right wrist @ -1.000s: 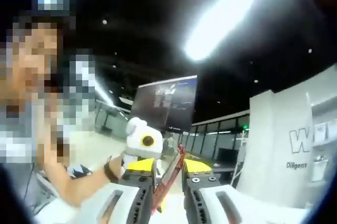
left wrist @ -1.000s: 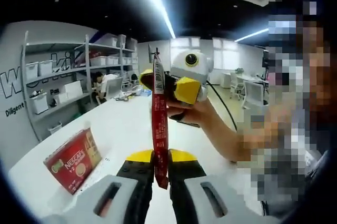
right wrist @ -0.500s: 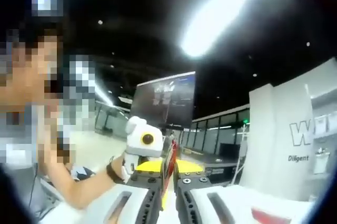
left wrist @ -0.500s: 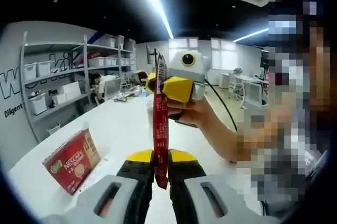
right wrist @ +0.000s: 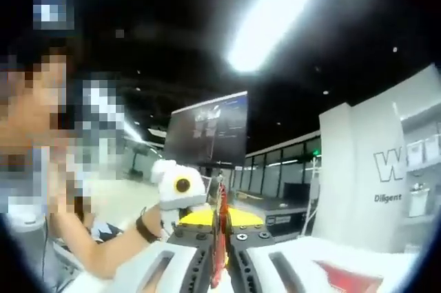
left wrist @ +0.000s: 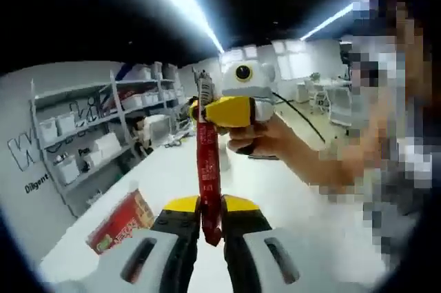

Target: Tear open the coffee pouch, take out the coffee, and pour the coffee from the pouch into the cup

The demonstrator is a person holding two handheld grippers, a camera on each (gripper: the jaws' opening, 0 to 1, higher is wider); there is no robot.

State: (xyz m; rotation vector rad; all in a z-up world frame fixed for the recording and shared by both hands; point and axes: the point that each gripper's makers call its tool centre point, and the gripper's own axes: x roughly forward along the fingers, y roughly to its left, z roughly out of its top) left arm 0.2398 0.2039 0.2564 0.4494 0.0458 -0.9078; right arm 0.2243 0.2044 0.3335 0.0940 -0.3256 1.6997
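While one slim, glossy red coffee stick pouch (left wrist: 208,169) is held upright in mid-air, its lower end is clamped between the closed yellow-tipped black jaws of the left gripper (left wrist: 210,205), as the left gripper view shows. Its upper end is pinched at twelve o'clock by the right gripper (left wrist: 207,109), seen there as a yellow and white body gripped by a person's hand (left wrist: 265,138).

In the right gripper view, the right gripper (right wrist: 222,218) is seen closed on the same pouch (right wrist: 222,227), which appears edge-on as a thin red strip between the jaws. The left gripper's white housing (right wrist: 178,184) is seen at ten o'clock, with a hand (right wrist: 164,218) wrapped beneath it.

One rectangular red cardboard coffee box (left wrist: 122,220) is lying at eight o'clock on a smooth white table (left wrist: 275,203) in the left gripper view; it is also glimpsed as a red shape (right wrist: 348,278) at five o'clock in the right gripper view. Grey metal shelving (left wrist: 89,134) with white bins is seen at nine o'clock.

Compared with half a second ago, the right jaws are pressed tighter on the pouch, and the pouch is stretched straighter between the two grippers. Two grippers, one pouch and one box are counted.
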